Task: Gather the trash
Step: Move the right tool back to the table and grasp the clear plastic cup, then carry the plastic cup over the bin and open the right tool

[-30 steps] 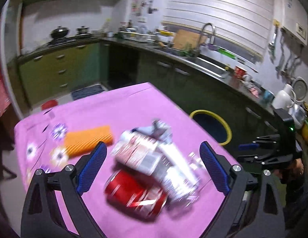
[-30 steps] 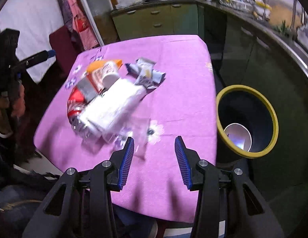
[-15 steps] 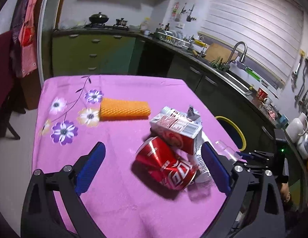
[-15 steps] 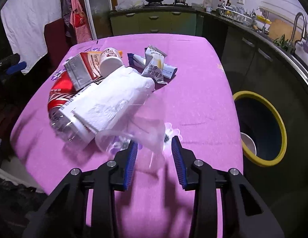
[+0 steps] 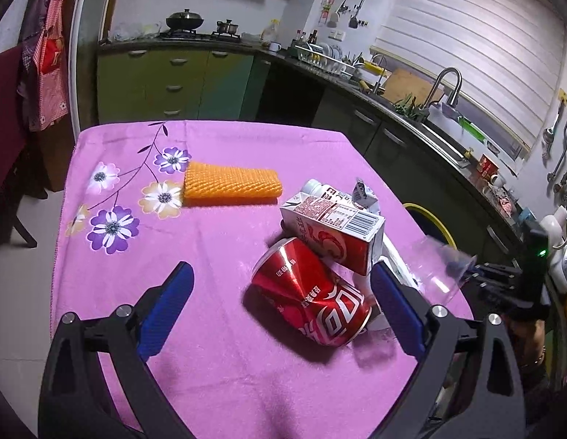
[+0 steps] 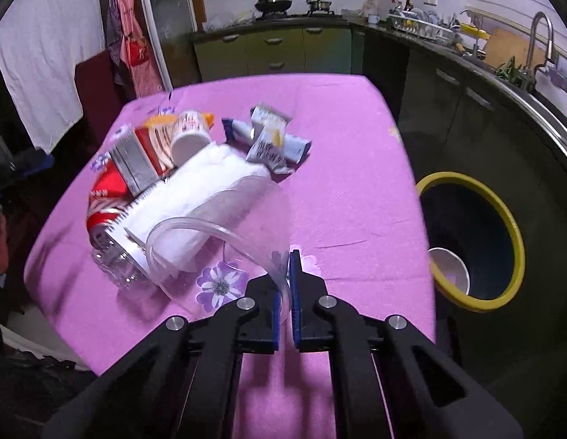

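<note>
My right gripper [image 6: 285, 267] is shut on the rim of a clear plastic cup [image 6: 228, 234], which tilts up off the purple cloth. In the left wrist view the same cup [image 5: 435, 269] hangs at the right gripper [image 5: 466, 274]. Behind it lie a white paper roll [image 6: 203, 197], a clear bottle [image 6: 118, 267], a crushed red can [image 5: 312, 292], a red and white carton [image 5: 334, 226] and small wrappers [image 6: 272, 142]. My left gripper [image 5: 281, 292] is open, low over the table, with the can just inside its right finger. An orange foam net [image 5: 232, 183] lies farther back.
A dark bin with a yellow rim [image 6: 473, 241] stands beside the table's right edge, with a white cup [image 6: 449, 269] inside. Kitchen cabinets and a sink counter [image 5: 422, 124] run behind. A person's hand [image 5: 532, 340] holds the right gripper. A red chair [image 5: 5, 117] stands at the left.
My right gripper's jaws closed on the clear cup's rim and the cup tipped up. The left gripper swung round and came down close to the red can.
</note>
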